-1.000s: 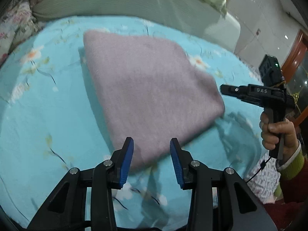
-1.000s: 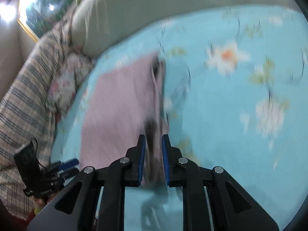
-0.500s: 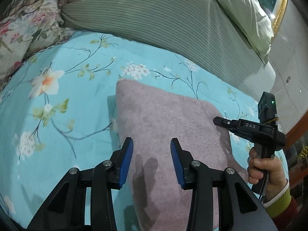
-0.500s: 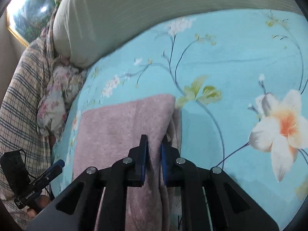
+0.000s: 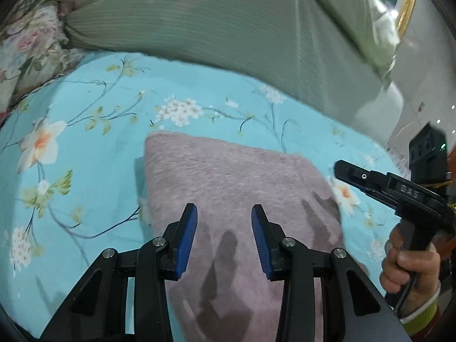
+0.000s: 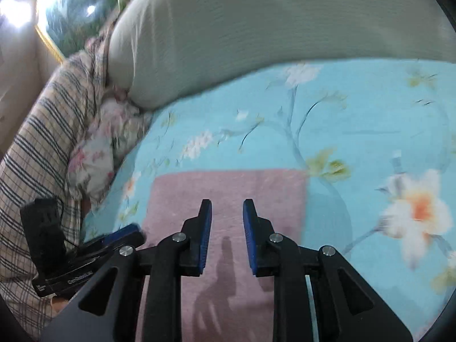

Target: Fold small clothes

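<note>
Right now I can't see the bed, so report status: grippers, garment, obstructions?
Left gripper open, empty. Right gripper open, empty. Pink garment folded flat on blue floral sheet. Nothing on it; pillow lies beyond.

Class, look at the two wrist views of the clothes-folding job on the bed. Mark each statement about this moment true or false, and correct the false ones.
1. The left gripper is open with nothing between its fingers. True.
2. The right gripper is clamped on the edge of the pink garment. False: its jaws stand apart and hold nothing; the garment lies flat beneath it.
3. The pink garment lies on a light blue floral bedsheet. True.
4. The garment hangs in the air between the two grippers. False: it rests on the bedsheet, held by neither.
5. A grey-green ribbed pillow lies beyond the garment. True.
</note>
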